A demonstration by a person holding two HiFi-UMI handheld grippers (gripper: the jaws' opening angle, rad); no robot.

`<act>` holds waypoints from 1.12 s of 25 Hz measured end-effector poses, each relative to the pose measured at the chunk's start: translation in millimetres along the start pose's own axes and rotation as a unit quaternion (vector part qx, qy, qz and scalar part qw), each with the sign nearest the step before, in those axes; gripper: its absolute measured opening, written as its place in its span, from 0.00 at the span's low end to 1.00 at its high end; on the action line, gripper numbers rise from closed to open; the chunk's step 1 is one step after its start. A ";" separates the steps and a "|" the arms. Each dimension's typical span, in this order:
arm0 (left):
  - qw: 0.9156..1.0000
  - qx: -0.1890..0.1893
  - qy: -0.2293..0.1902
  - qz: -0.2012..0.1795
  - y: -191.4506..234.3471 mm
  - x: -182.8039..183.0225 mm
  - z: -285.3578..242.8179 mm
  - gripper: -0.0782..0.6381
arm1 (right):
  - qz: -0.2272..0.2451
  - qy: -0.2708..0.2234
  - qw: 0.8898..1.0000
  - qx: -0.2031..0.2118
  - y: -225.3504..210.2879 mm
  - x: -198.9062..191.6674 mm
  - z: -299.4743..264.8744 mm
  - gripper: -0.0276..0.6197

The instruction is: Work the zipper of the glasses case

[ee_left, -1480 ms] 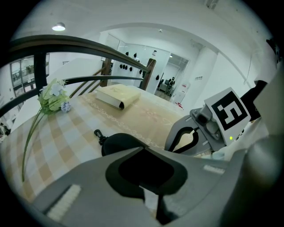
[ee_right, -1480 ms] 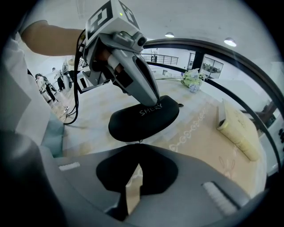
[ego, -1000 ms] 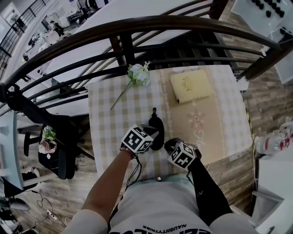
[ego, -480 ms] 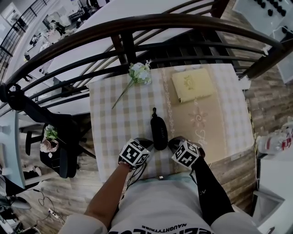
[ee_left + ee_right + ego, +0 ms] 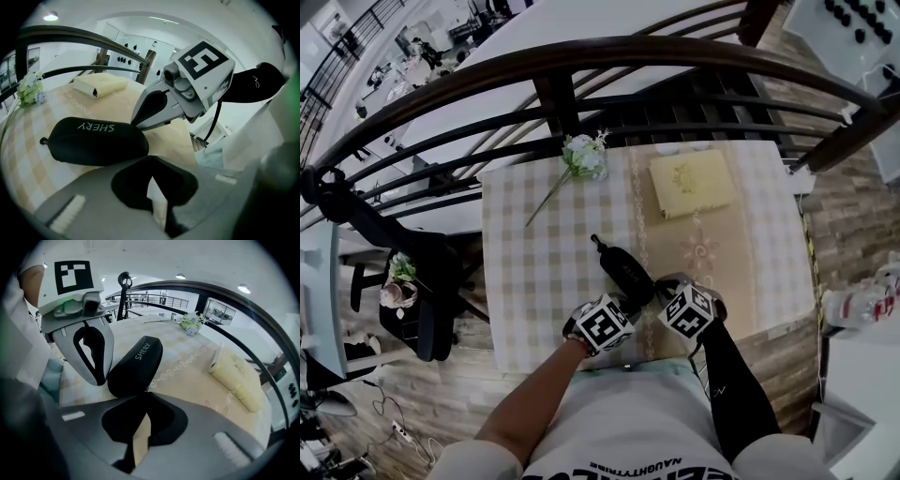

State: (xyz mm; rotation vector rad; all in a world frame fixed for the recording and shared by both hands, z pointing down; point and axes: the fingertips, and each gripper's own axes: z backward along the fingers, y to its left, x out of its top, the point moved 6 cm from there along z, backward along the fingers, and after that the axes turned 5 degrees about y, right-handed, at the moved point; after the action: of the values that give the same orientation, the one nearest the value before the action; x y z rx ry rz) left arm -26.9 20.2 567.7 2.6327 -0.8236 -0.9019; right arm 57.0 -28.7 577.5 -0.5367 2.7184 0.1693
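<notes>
A black zip-up glasses case [image 5: 623,270] lies slantwise on the checked tablecloth [image 5: 534,253], its small loop end [image 5: 593,241] pointing away to the left. Printed letters show on its side in the left gripper view [image 5: 93,140] and the right gripper view [image 5: 136,364]. My right gripper [image 5: 661,289] is shut, and its tip [image 5: 146,394] rests against the case's near end. I cannot tell whether it pinches a zipper tab. My left gripper [image 5: 623,305] is shut and empty [image 5: 150,159], just short of the same end, with its jaws standing beside the case.
A small spray of white flowers [image 5: 584,155] lies at the table's far left, and a folded yellow cloth [image 5: 689,183] at the far right. A dark curved railing [image 5: 581,56] runs behind the table. A dark chair [image 5: 422,281] stands to the left.
The case has swung from straight to slantwise, its near end going right. Both grippers have moved right, the left one from the case's left side to its near end.
</notes>
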 end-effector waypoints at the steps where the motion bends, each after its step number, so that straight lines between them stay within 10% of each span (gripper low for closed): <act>1: 1.000 0.001 -0.006 -0.001 -1.2 5.4 -0.9 0.12 | 0.004 0.000 1.000 0.002 -3.8 -1.2 0.2 0.09; 7: 0.995 0.074 -0.073 0.005 18.4 41.5 33.0 0.12 | 0.032 -0.008 0.999 0.022 -10.9 -5.9 -1.7 0.09; 12: 0.987 0.147 -0.017 -0.066 49.9 57.0 30.0 0.12 | 0.034 -0.013 0.999 0.027 -11.8 -8.4 -3.7 0.09; 28: 0.989 0.142 -0.010 -0.039 59.7 54.3 24.6 0.13 | 0.051 -0.007 0.998 0.025 -6.6 -12.6 -3.7 0.09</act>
State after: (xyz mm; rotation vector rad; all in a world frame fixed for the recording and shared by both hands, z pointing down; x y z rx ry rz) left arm -32.7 -60.9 545.2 2.9227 -0.9195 -0.8914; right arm 69.2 -31.1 585.4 -0.3827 2.7291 0.1317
